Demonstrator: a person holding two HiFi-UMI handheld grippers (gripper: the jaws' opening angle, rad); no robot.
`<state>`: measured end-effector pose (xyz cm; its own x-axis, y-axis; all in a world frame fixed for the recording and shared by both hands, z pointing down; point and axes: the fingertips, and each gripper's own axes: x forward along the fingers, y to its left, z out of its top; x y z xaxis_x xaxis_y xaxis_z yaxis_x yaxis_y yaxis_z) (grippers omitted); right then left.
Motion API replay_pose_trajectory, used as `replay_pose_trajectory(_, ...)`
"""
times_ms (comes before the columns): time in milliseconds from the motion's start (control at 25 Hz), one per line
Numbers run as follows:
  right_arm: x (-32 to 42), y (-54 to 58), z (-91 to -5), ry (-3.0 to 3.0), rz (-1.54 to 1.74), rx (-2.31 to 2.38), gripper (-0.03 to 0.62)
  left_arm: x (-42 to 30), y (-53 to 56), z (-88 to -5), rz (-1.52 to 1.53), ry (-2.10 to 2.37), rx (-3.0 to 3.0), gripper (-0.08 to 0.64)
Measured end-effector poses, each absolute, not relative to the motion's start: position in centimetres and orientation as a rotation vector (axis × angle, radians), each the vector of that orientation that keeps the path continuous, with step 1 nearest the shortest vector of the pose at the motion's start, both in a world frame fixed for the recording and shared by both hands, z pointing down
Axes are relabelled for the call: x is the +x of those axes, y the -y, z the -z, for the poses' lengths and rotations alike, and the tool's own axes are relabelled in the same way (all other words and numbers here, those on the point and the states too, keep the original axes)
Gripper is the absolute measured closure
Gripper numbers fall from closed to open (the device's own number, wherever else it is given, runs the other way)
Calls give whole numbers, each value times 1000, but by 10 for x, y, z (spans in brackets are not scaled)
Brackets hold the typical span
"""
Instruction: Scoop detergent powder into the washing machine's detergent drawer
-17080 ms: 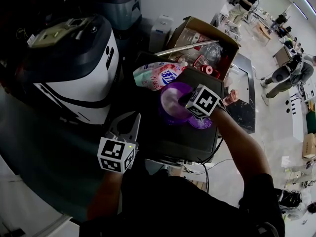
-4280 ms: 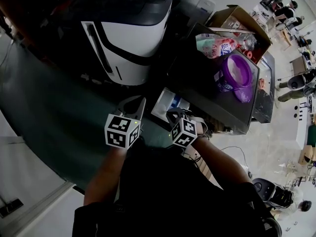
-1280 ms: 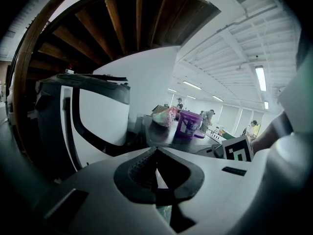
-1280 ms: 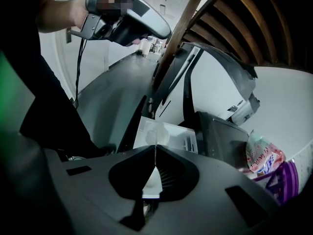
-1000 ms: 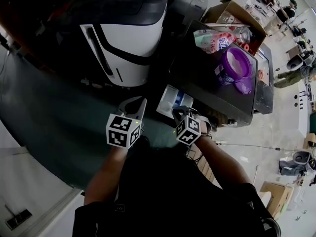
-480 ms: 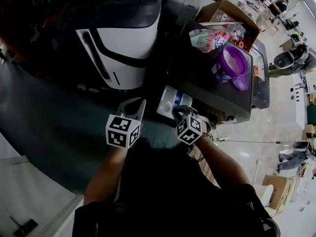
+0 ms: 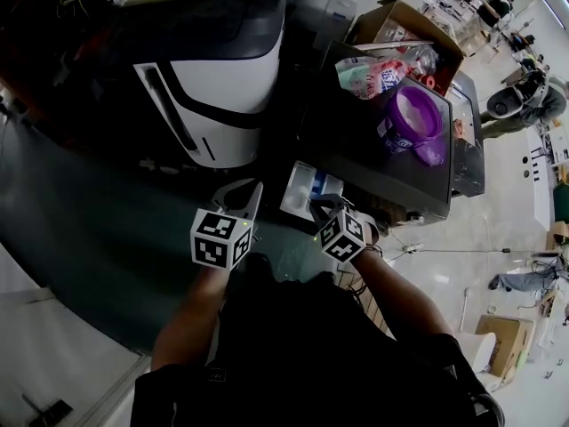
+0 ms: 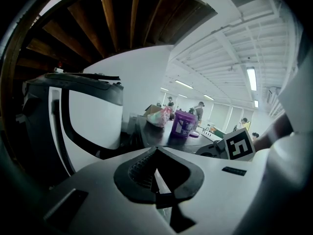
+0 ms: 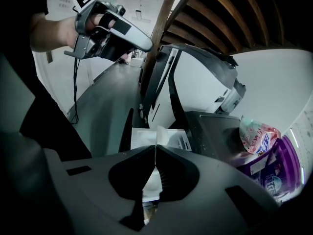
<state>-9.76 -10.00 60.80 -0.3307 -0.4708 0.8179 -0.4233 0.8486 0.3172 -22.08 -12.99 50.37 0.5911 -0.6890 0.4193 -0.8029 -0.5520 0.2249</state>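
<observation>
Head view: the left gripper (image 7: 256,189) hangs in front of the washing machine (image 7: 218,78). The right gripper (image 7: 315,205) sits at the open white detergent drawer (image 7: 300,188), by the dark counter's (image 7: 356,154) near left corner. A purple tub (image 7: 413,118) stands toward the counter's far edge.

Left gripper view: jaws pressed together, nothing between them.

Right gripper view: jaws clamped on a thin white scoop (image 9: 160,133) above the drawer.

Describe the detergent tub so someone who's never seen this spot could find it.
Right of the white washing machine stands a dark cabinet. On its top, beside a pink pouch, sits the tub: the only purple, round, open container, its purple lid lying alongside.
</observation>
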Motion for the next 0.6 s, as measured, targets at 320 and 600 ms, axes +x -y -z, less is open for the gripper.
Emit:
replay_pose_trajectory(320,-92,107,-599,1995,33,671,573,-202,139,-499,-416,1170,2453,554)
replay_pose_trajectory(600,-79,106,-580,2085,-57,740,572,-187,144,-491,-411,1183,2464,554)
